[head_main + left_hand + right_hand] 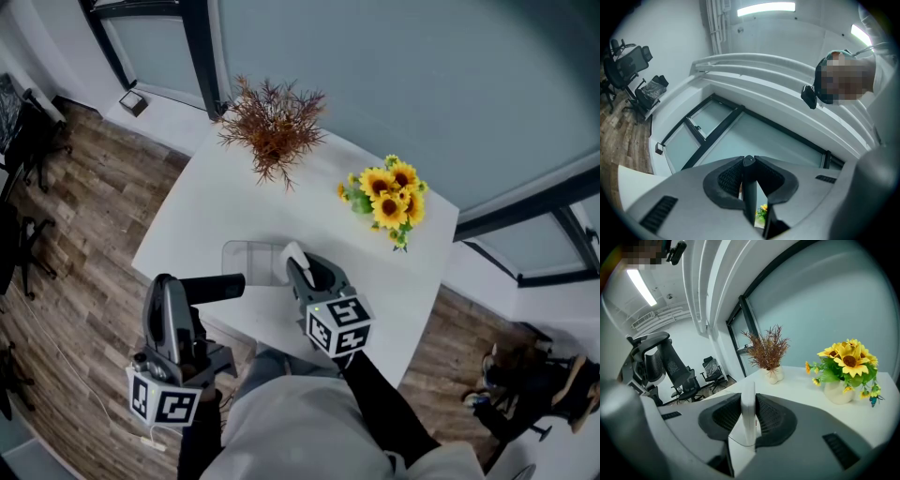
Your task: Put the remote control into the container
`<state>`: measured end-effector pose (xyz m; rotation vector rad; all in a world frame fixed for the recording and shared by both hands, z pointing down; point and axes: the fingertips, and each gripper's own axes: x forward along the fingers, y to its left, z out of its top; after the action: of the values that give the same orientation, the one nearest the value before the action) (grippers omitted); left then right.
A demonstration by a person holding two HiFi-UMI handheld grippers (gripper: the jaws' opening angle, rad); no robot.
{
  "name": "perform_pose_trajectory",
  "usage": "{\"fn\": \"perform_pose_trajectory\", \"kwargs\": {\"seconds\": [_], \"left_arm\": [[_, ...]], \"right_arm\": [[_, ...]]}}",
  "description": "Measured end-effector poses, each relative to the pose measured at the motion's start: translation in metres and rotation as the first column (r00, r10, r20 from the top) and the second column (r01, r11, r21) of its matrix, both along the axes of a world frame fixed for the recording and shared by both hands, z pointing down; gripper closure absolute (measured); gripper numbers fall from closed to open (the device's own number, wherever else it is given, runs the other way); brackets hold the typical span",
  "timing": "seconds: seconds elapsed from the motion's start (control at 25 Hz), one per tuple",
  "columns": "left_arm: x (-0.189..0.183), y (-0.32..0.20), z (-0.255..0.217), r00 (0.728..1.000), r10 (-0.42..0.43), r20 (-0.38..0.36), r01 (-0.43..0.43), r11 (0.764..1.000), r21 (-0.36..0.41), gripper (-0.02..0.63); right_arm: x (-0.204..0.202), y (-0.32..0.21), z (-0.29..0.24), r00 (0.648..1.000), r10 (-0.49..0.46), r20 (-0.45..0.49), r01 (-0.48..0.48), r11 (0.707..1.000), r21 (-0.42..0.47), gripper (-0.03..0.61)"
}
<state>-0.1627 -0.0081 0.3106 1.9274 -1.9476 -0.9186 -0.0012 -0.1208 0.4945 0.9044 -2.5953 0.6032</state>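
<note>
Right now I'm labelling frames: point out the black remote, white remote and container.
black remote (217,286), head view, its free end.
white remote (297,261), head view, its upper end.
container (242,257), head view, left wall.

I count two grippers (173,286) (309,272), one black remote (216,287), one white remote (294,255), one clear container (246,261), two flower vases (773,375) (838,392), one table (216,206).

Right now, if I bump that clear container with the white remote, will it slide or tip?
It would probably slide: the clear container looks thin, empty and light on the smooth white table. Tipping seems unlikely, since it looks low and wide.
</note>
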Motion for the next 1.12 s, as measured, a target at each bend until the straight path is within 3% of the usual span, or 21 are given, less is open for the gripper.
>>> {"fn": "perform_pose_trajectory", "kwargs": {"seconds": [1.12], "left_arm": [[0.004, 0.001, -0.003, 1.0, 0.001, -0.002, -0.001, 1.0, 0.012, 0.543]], "right_arm": [[0.02, -0.021, -0.016, 0.997, 0.067, 0.035, -0.068, 0.997, 0.029, 0.485]]}}
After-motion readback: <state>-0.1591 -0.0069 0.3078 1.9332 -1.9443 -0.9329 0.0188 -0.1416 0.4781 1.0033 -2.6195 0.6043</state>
